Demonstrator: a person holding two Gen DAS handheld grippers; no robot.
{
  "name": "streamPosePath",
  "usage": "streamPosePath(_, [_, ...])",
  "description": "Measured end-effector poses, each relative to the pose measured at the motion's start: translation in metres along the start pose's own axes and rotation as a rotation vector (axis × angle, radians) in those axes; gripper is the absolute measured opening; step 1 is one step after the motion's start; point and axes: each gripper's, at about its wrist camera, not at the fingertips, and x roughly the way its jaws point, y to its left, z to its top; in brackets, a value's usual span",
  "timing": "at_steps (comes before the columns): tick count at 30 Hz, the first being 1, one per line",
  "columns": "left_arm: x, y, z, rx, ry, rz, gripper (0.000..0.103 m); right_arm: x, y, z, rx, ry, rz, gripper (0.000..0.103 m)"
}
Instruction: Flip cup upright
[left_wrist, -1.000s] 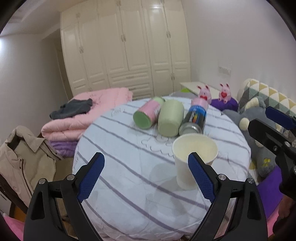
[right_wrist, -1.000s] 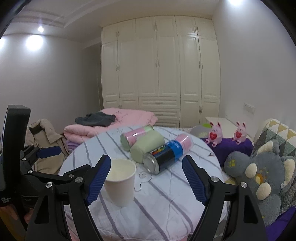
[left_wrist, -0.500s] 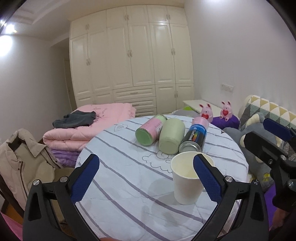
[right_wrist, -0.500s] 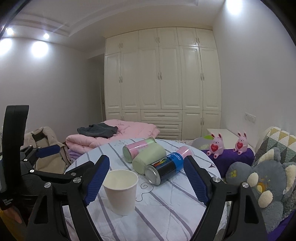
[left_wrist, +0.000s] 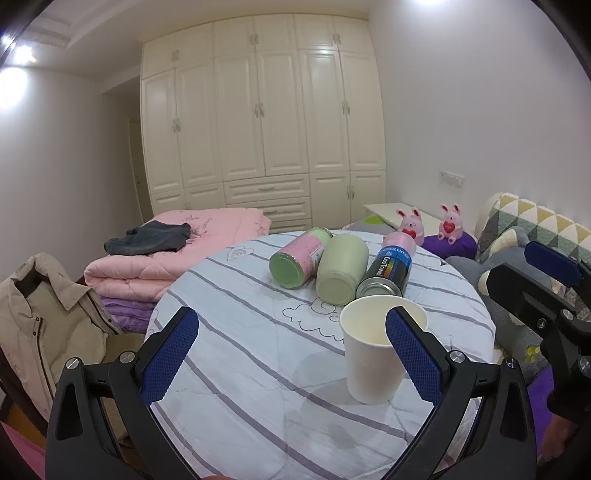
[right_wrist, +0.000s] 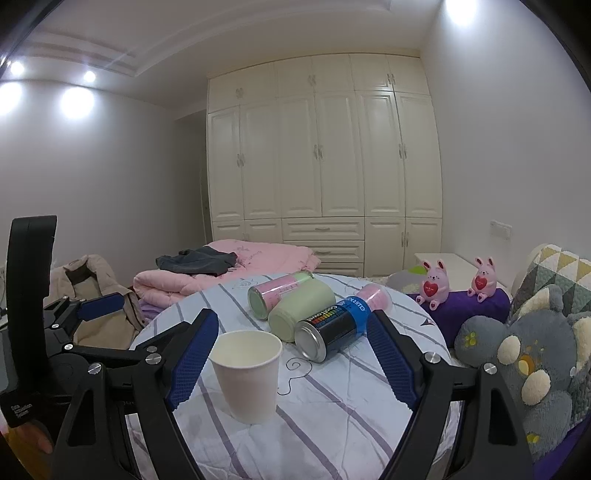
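Left gripper (left_wrist: 291, 345) gapes beside the upright, empty white cup (left_wrist: 376, 354).

We see a round table (left_wrist: 258, 369) draped in a pale quilted cover with purple-grey stripes and a little cloud doodle stitched near the middle. Standing upright on it, mouth up, is a white paper cup (left_wrist: 373, 354). Behind the cup we have three cylinders lying on their sides, packed close together with their bases towards us: a pink can with a green base (left_wrist: 299, 258), a pale green cup (left_wrist: 341, 273) in the middle, and a black-and-blue spray can with a pink cap (left_wrist: 388, 269). From the right wrist view the spray can's base sits just beside the paper cup.
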Motion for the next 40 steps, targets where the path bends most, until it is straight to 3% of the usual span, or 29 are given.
streamPosePath(40, [-0.003,-0.011,0.000,0.002,-0.027,0.039,0.102,-0.009,0.001,-0.003,-0.002,0.018,0.024,0.084])
